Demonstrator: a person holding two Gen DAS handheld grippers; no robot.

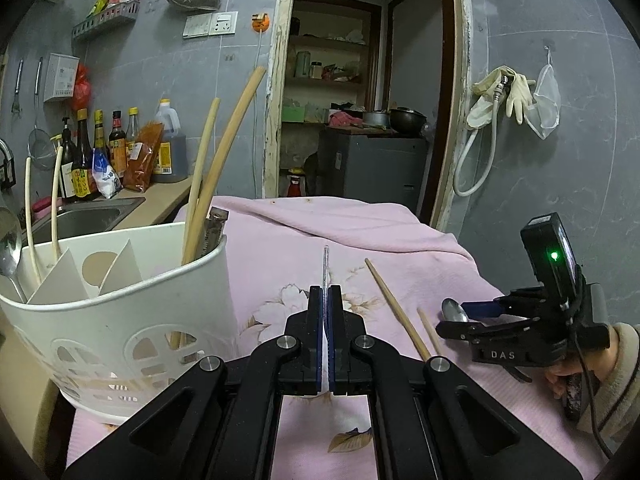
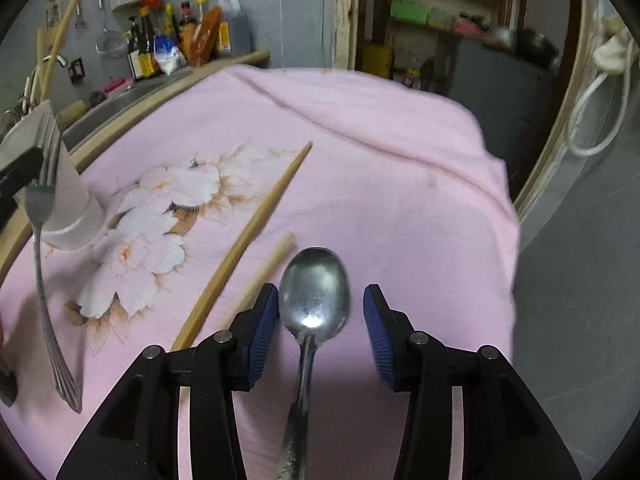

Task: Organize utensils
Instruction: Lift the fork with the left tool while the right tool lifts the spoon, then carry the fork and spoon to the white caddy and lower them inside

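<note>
A soft pink cloth [image 2: 360, 152] with big white flowers covers the tabletop, in a kitchen with grey tiled walls. A round white plastic holder [image 1: 120, 312] with cut-out holes stands on the left, with long wooden sticks poking out. Two thin wooden chopsticks [image 2: 244, 240] lie side by side on the cloth. The left tool [image 1: 325, 300] is pinched tight on a thin metal fork [image 2: 44, 280], held in the air. The right tool [image 2: 320, 304] is spread wide around a shiny metal spoon [image 2: 314, 284] lying flat.
</note>
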